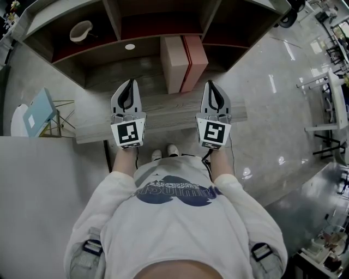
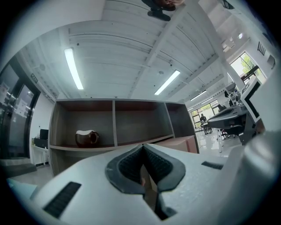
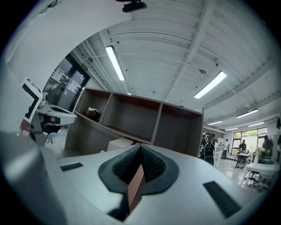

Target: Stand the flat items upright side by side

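- A shelf (image 1: 113, 16) with three open compartments is standing in front of me, its back wall dark.
- A pale wooden ledge (image 1: 163, 117) is running along the foot of the shelf.
- A person (image 1: 174, 218) in a light top is standing at the ledge, holding both grippers out level toward the shelf.
- A beige box (image 1: 173, 64) and a pink box (image 1: 196, 59) are standing upright on the ledge, side by side and touching, before the right end of the middle compartment.
- The left gripper (image 1: 130, 83) is hovering over the ledge, left of the beige box and apart from it, its jaws clenched on nothing.
- The right gripper (image 1: 210, 83) is hovering just beside the pink box's near right corner, jaws likewise pressed together and empty; the reddish strip showing low in their gap in the right gripper view is possibly that box beyond.
- A brown pot (image 1: 80, 31) with a pale rim is sitting alone in the left compartment.
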Tool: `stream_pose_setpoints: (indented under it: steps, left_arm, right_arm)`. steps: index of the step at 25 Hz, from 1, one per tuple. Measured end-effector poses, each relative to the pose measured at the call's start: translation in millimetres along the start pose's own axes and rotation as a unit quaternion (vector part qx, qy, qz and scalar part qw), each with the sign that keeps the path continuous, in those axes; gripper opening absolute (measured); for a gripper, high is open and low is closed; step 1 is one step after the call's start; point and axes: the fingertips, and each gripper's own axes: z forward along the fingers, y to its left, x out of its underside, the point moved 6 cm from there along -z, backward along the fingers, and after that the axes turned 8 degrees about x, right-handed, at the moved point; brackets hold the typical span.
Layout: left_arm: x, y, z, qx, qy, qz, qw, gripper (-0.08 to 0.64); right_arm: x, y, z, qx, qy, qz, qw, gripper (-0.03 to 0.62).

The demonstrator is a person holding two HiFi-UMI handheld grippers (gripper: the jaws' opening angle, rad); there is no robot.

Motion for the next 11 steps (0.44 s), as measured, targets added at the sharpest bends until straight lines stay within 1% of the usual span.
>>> stream_pose_setpoints:
  steps: [11]
  left_arm:
    - [2.6, -3.8, 0.2, 0.005, 0.003, -0.004, 1.0, 0.005]
  right_arm:
    - [-2.3, -2.2, -4.4, -0.001, -0.001, -0.02, 1.0, -0.003]
